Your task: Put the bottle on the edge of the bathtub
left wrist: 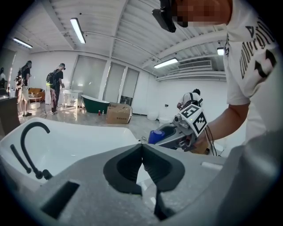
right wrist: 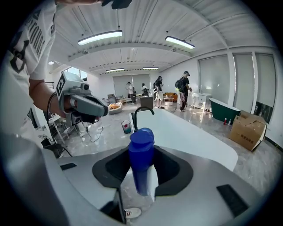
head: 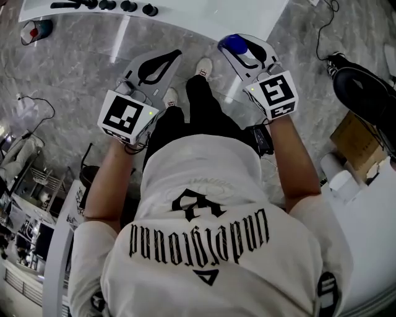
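Closest to the head camera is my white shirt (head: pixel 210 186), with both forearms reaching past it toward the top of the frame. My right tongs (right wrist: pixel 141 155) are clamped on the bottle (right wrist: pixel 141 145), a blue one with a rounded cap. In the right gripper view it stands upright at the centre, its long axis crossing the line of the jaws, with the pads pressing either side of its lower body. My left tongs (left wrist: pixel 142 151) are closed pad to pad with nothing between them, so they carry nothing.

The bathtub (right wrist: pixel 194 137) lies straight ahead of the bottle. In the right gripper view its white body runs from the centre out to the right of the frame, and in the head view it fills the top edge. Of my 2 hands the right is the one that matters, since it has the load and points at the tub. I judge the coming move to be a forward carry and then a lowering, keeping the bottle upright so its base meets the edge flat.

Room looks good along the white edge toward the centre and right. At the tub's near end, just behind the bottle in the right gripper view, stands a black faucet (right wrist: pixel 142 115), with knobs (head: pixel 127 6) beside it in the head view's upper left. I would stay clear of those. Below the jaws is grey marble floor (head: pixel 74 74) with a cup (right wrist: pixel 126 127) on it, and my shoes (head: pixel 204 65) are near the tub's side.
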A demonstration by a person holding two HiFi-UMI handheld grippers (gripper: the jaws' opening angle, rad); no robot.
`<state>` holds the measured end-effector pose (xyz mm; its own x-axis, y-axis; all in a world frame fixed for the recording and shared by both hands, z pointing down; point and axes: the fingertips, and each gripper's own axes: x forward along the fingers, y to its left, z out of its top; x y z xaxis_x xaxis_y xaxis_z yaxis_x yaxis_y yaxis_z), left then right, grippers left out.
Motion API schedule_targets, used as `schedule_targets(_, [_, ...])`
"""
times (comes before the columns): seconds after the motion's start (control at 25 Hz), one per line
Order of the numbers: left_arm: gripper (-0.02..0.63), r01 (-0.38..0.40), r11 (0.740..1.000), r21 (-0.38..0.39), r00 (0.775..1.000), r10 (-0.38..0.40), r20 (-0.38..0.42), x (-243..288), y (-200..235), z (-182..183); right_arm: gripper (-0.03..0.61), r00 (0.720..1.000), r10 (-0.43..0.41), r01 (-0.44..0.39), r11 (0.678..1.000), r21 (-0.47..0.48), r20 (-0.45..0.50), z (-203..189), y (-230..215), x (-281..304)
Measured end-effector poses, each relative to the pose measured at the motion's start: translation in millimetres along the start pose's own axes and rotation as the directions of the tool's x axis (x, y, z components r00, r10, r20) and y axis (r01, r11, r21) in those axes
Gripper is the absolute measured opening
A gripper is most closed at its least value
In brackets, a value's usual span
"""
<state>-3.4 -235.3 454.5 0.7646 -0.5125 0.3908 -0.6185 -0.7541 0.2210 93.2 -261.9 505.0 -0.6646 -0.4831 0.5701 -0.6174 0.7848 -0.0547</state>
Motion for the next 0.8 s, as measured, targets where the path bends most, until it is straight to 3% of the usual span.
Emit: schedule_targets(0.8, [0.015, 0.001, 0.996, -0.084, 0.997, -0.007, -0.078, 66.1, 61.0, -70.3, 0.158, 0.988, 0.054, -0.06, 0.998, -0.036, -0.144, -78.7, -34.2, 103.4])
